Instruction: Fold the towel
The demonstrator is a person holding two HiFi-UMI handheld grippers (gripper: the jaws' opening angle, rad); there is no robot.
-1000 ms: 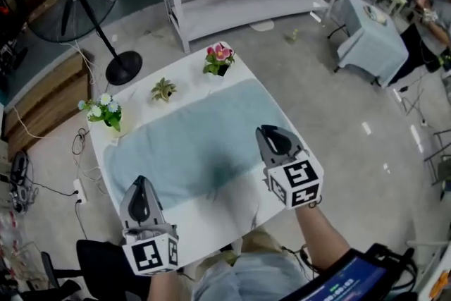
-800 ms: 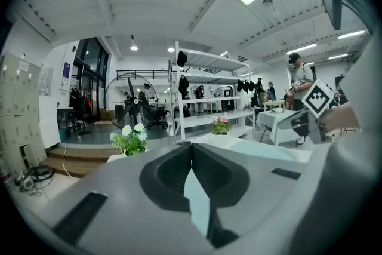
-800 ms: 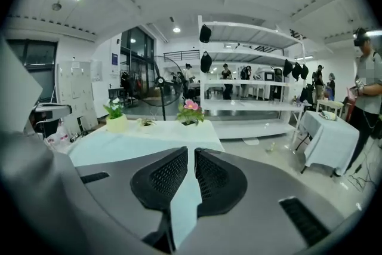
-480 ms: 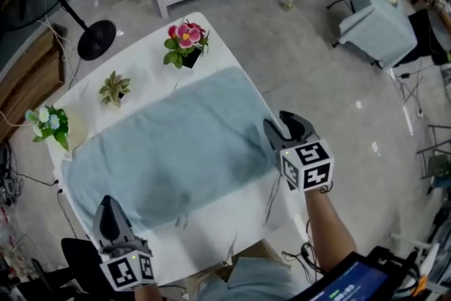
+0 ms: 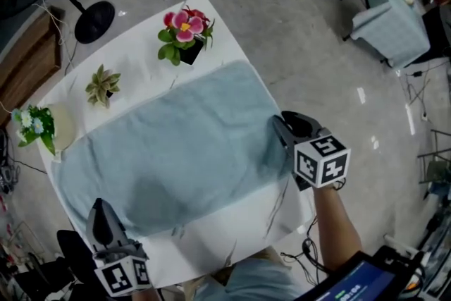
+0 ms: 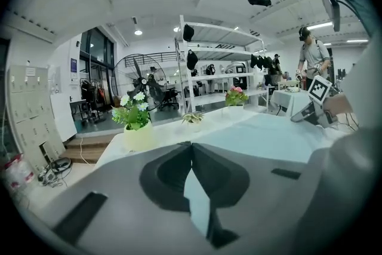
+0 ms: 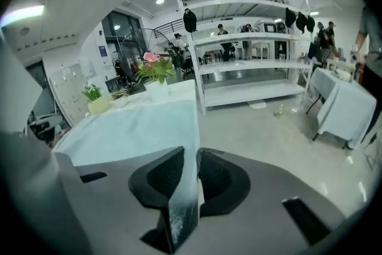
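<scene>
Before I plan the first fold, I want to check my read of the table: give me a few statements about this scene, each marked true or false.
1. The towel lies spread flat on the table. True.
2. The left gripper has its jaws wide apart. False: they are shut.
3. Pink flowers, a succulent and white flowers stand on the table beside the towel. True.
4. The right gripper hovers over the pink flowers. False: it is at the towel's right edge, which runs between its jaws; they have just been closing.
</scene>
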